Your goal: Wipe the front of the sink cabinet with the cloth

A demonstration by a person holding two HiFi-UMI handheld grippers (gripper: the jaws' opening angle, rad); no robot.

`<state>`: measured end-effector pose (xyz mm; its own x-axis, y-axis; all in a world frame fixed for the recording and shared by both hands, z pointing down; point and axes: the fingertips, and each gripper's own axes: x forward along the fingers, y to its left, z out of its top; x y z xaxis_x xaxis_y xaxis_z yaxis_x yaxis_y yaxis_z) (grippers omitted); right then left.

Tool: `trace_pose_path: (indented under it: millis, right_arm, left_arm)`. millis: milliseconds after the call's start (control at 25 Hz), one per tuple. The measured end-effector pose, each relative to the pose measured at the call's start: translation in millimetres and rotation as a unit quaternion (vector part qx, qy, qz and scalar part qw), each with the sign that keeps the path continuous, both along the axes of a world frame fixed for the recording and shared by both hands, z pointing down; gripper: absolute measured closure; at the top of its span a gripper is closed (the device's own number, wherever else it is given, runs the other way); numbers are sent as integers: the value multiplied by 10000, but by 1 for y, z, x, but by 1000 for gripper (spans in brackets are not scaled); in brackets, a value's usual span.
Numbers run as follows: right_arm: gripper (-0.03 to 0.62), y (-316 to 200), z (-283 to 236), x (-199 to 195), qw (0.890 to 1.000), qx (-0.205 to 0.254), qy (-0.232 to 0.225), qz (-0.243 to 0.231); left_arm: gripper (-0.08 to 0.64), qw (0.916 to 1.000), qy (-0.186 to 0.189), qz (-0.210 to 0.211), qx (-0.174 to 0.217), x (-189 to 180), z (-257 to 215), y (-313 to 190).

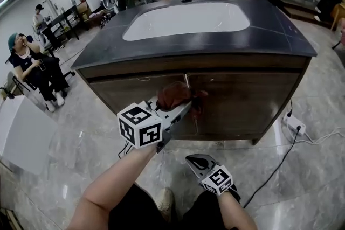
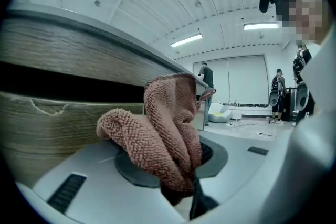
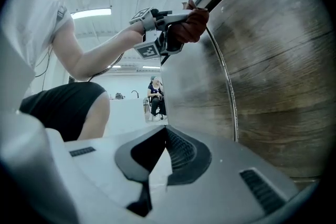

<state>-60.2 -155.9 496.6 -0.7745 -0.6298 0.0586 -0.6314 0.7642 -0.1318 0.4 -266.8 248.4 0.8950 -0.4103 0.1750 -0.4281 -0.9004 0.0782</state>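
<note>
Two grippers: left gripper (image 1: 181, 106) w/ forearm stretched fwd, jaws clamped on reddish cloth (image 1: 174, 95), which bunches past the tips & presses on sink cabinet (image 1: 245, 99) front, by the door seam. Right gripper (image 1: 197, 161) low, near the legs, jaws closed, empty.

One cloth (image 1: 175, 95), one sink cabinet (image 1: 245, 95), two grippers — left gripper (image 1: 182, 107), right gripper (image 1: 193, 160).

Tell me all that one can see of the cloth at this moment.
The cloth is a reddish-brown piece of looped, terry-like fabric, crumpled into thick folds. The left hand-held gripper is shut on it, and much of it bulges out past the jaws. It rests against the wooden cabinet front, high up, near the seam between the two doors.
</note>
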Motion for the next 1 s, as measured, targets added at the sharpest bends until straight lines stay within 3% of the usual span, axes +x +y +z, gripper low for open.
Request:
trace_pose_path:
  millis: [360, 800, 1000]
  right_arm:
    - [580, -2, -11, 39, 9980, -143, -48, 619]
    - [580, 16, -51, 113, 9889, 134, -97, 1479]
    - [580, 33, -53, 152, 9815, 160, -161, 1902]
  left_arm:
    - [447, 9985, -347, -408, -87, -3, -22, -14]
    - [448, 9982, -533, 55, -261, 80, -21, 12]
    - [448, 9978, -618, 201, -136, 128, -17, 20]
